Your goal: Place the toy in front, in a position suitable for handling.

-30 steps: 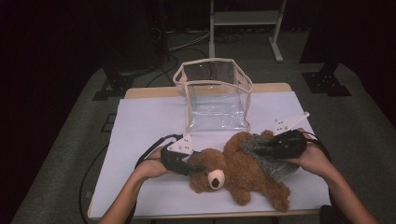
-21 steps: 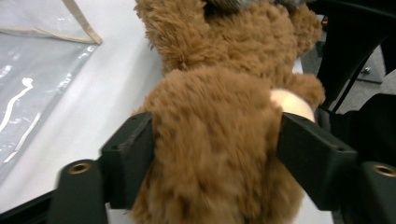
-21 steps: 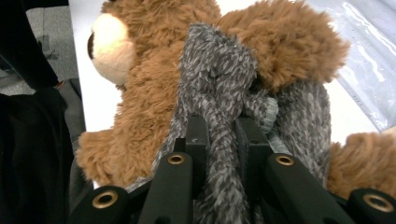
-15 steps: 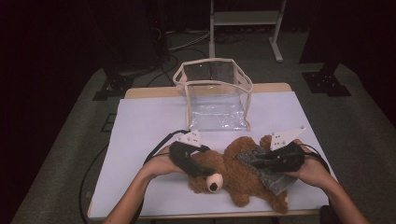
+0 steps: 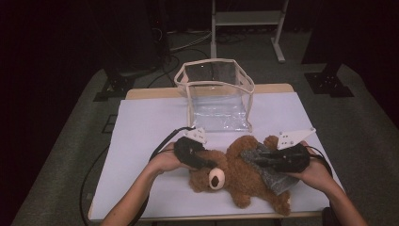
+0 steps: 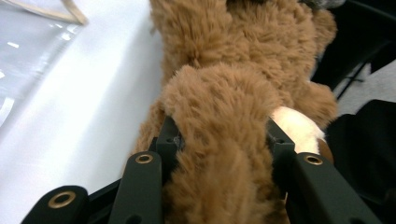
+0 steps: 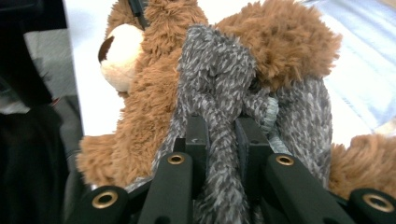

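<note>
A brown teddy bear [image 5: 235,174] lies on the white table [image 5: 146,127] near its front edge, cream muzzle [image 5: 216,180] facing up. My left gripper [image 5: 211,165] comes in from the left. Its jaws have just been closing and now press on a lump of brown fur [image 6: 219,154] at the bear's head. My right gripper [image 5: 256,158] reaches in from the right, shut on a fold of the grey knitted garment [image 7: 219,93] that drapes over the bear's body [image 7: 280,42]. The garment's loose end [image 5: 277,181] lies under that hand.
A clear plastic bag with beige trim [image 5: 216,94] stands open just behind the bear, at the table's middle. Black cables [image 5: 160,146] trail from both grippers. Dark floor and a metal stand [image 5: 244,19] lie beyond the far edge.
My left gripper has slid right onto the bear's head and closed on its fur. The right gripper and the garment have shifted slightly toward the front edge.
</note>
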Action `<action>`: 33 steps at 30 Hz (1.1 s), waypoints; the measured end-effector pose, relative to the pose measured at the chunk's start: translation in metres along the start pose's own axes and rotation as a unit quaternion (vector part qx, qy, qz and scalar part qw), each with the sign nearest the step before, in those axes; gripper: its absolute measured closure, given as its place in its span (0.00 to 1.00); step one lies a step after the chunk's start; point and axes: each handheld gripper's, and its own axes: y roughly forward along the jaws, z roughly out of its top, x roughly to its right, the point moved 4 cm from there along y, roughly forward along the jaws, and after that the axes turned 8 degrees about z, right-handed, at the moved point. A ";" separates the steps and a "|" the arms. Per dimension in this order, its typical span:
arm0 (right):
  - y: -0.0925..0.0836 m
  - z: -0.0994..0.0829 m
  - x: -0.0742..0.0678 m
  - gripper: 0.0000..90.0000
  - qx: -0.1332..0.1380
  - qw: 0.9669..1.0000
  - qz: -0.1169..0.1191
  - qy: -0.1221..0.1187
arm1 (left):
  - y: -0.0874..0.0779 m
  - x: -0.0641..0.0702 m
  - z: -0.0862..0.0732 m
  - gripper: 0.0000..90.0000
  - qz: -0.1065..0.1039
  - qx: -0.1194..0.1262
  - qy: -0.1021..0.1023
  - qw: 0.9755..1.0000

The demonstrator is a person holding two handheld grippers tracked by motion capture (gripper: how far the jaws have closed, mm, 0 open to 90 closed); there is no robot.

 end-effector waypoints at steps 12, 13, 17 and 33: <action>0.021 0.013 0.007 0.86 0.014 1.000 0.014 0.004 | -0.013 -0.023 0.004 0.65 0.053 -0.045 0.032 0.997; 0.024 0.014 0.004 0.86 0.013 1.000 0.017 0.001 | -0.014 -0.020 0.002 0.64 0.056 -0.045 0.037 0.997; 0.020 0.013 -0.004 0.86 0.012 1.000 0.017 -0.005 | -0.018 -0.005 -0.008 0.63 0.066 -0.023 0.065 0.995; -0.002 0.043 0.007 0.86 0.001 1.000 0.020 -0.017 | -0.025 0.038 -0.030 0.60 0.085 0.041 0.109 0.990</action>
